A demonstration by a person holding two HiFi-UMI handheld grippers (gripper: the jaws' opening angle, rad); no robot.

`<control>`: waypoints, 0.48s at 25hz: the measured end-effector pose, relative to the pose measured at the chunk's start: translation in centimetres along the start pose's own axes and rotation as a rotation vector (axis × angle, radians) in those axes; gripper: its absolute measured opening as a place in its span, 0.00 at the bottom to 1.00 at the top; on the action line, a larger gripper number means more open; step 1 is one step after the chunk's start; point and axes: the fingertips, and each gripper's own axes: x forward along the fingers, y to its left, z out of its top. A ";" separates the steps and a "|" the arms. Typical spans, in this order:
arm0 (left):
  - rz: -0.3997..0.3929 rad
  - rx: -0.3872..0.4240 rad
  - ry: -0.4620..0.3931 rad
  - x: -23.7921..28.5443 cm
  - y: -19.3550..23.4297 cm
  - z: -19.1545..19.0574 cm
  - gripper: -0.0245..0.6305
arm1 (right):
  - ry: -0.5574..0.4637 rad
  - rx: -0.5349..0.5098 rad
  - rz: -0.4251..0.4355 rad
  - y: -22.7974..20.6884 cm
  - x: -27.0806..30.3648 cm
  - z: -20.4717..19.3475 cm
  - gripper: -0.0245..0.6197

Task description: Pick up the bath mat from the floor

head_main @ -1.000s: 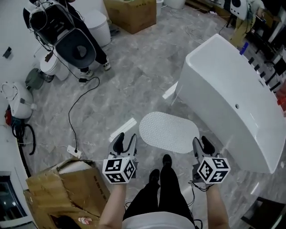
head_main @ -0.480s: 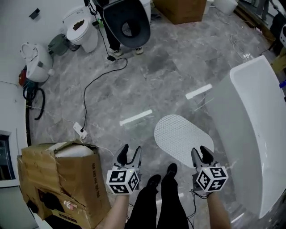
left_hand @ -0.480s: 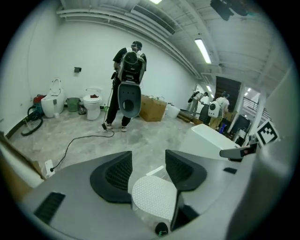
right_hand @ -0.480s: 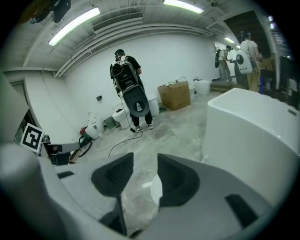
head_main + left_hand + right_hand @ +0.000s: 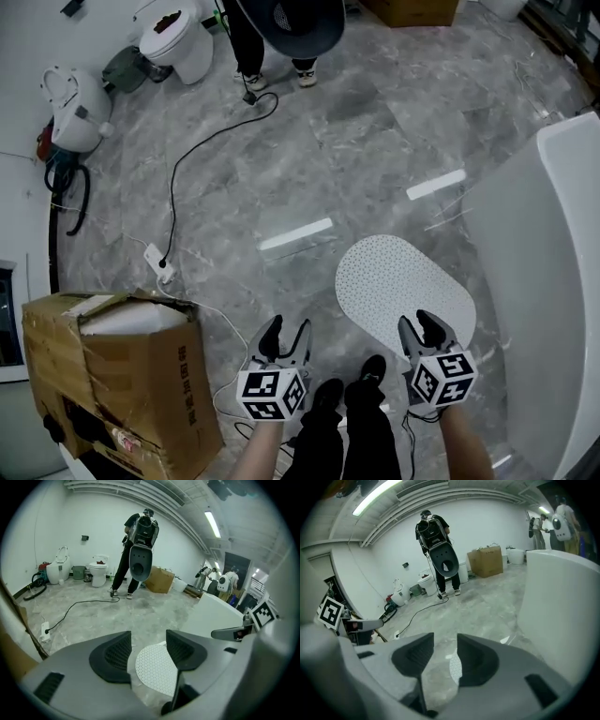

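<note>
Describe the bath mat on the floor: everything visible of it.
The bath mat is a white oval, dotted all over with small bumps or holes, and looks rubbery. It lies flat on the grey marbled floor, beside the white bathtub. The right gripper hangs over its near edge, seemingly not touching.

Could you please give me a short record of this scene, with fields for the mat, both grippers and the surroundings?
bath mat: white, oval, flat on the grey floor beside the bathtub, untouched
left gripper: open, jaws just opening, nothing between them, above floor left of the mat
right gripper: open, empty, above the mat's near edge
nearby: cardboard box at left, cable across the floor
</note>
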 end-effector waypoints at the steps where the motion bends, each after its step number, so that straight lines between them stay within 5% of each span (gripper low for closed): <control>1: -0.005 0.007 0.002 1.2 0.5 -1.3 0.40 | -0.001 -0.001 0.002 -0.4 1.3 -1.1 0.28; 12: -0.046 0.075 0.000 16.0 5.1 -14.9 0.41 | -0.024 -0.040 0.027 -6.9 16.4 -12.1 0.27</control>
